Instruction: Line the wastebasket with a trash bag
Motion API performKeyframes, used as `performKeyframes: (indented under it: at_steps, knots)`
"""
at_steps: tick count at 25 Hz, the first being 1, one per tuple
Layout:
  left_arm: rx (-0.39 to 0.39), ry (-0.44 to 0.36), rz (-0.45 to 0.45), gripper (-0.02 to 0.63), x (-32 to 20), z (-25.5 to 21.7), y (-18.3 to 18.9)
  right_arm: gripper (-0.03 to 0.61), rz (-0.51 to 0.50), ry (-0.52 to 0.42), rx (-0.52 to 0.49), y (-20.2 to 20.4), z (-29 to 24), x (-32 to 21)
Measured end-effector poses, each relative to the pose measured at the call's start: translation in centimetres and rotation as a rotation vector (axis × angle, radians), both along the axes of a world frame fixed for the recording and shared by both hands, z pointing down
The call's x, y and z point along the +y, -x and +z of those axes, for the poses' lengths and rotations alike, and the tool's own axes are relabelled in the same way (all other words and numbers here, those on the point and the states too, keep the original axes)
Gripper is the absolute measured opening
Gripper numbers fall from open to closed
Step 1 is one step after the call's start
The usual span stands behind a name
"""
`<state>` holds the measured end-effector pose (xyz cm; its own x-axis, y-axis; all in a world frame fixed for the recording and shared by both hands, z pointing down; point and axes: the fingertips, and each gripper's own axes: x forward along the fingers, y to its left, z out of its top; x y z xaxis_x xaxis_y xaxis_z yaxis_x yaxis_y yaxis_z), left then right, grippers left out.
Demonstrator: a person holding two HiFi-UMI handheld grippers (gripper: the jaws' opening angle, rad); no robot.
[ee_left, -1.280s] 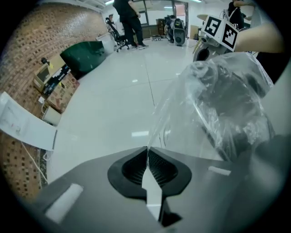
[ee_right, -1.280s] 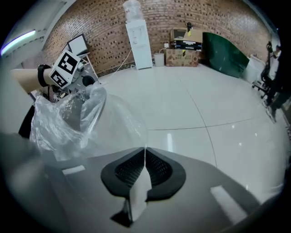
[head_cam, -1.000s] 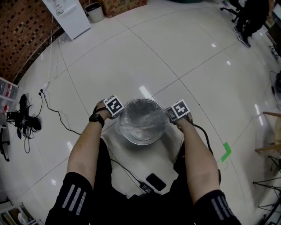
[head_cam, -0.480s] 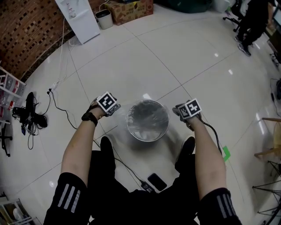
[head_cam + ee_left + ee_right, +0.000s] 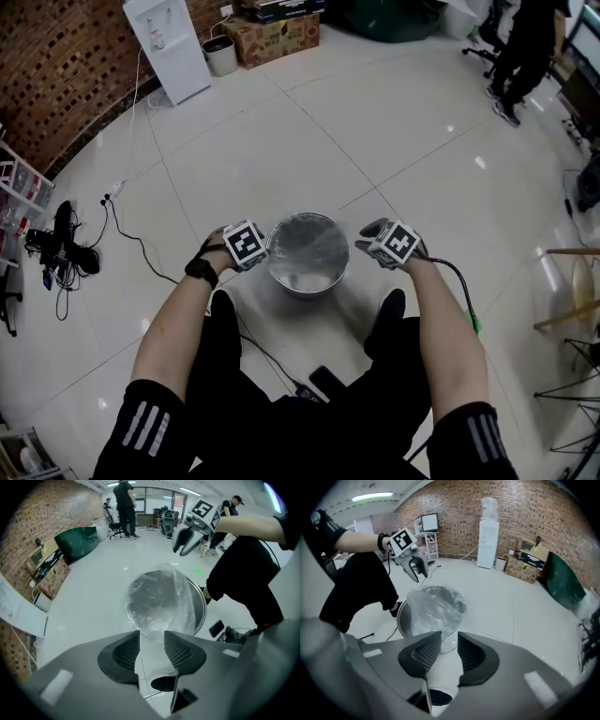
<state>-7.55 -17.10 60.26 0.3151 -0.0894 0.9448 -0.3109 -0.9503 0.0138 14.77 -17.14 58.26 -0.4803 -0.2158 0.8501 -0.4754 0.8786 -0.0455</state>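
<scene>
A round metal wastebasket [image 5: 284,280] stands on the white tiled floor between the person's feet. A clear trash bag [image 5: 309,246] lines it and puffs up over the rim [image 5: 202,607]. My left gripper [image 5: 249,251] hovers just left of the rim and my right gripper [image 5: 384,247] just right of it. Both point steeply down. In the left gripper view the left gripper [image 5: 151,637] has just been opening and holds nothing, with the bag [image 5: 159,597] beyond it. The right gripper [image 5: 449,641] has likewise just been opening and is empty above the bag [image 5: 433,607].
A black phone [image 5: 328,382] and a cable [image 5: 267,356] lie on the floor by the person's feet. A white cabinet [image 5: 169,42], small bin [image 5: 221,54] and cardboard box [image 5: 277,36] stand along the brick wall. Tangled cords [image 5: 56,246] lie at left. A person [image 5: 525,42] stands far right.
Both grippers have let go of the bag's edge at the rim and lifted away from the basket. The bag stays draped over the basket. The basket looks smaller as the view rose.
</scene>
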Motion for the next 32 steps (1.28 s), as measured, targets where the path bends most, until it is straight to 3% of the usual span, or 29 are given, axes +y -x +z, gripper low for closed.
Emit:
performKeyframes:
  at_steps: [3,5,9,15,20,23,25,28,32]
  knots:
    - [-0.022,-0.022,0.076,0.169,2.9,0.0,-2.0,0.141,-0.104,0.040,0.092,0.2,2.6,2.4]
    - [-0.028,-0.020,0.105,0.170,4.5,0.2,-3.0,0.156,-0.119,0.059,0.167,-0.7,4.6,2.9]
    - [-0.068,-0.045,0.172,0.173,5.8,0.6,-3.4,0.158,-0.139,0.003,0.228,-0.8,5.6,1.9]
    - [-0.100,-0.032,0.202,0.173,5.6,1.9,-3.2,0.158,-0.206,-0.056,0.211,1.2,5.4,-0.2]
    - [-0.106,-0.014,0.221,0.158,5.6,2.5,-3.5,0.152,-0.172,0.022,0.190,0.6,6.3,-0.3]
    - [-0.108,-0.013,0.230,0.124,5.8,2.7,-3.6,0.081,-0.129,0.097,0.088,1.1,6.4,0.6]
    - [-0.108,-0.018,0.230,0.081,5.9,2.6,-3.8,0.006,-0.140,0.089,0.101,0.9,6.6,0.8]
    - [-0.102,-0.028,0.229,0.011,6.1,2.3,-4.3,0.006,-0.168,0.100,0.156,0.0,7.0,1.6]
    - [-0.089,-0.024,0.239,-0.005,7.3,1.5,-4.5,0.006,-0.176,0.124,0.155,-0.6,6.0,2.3]
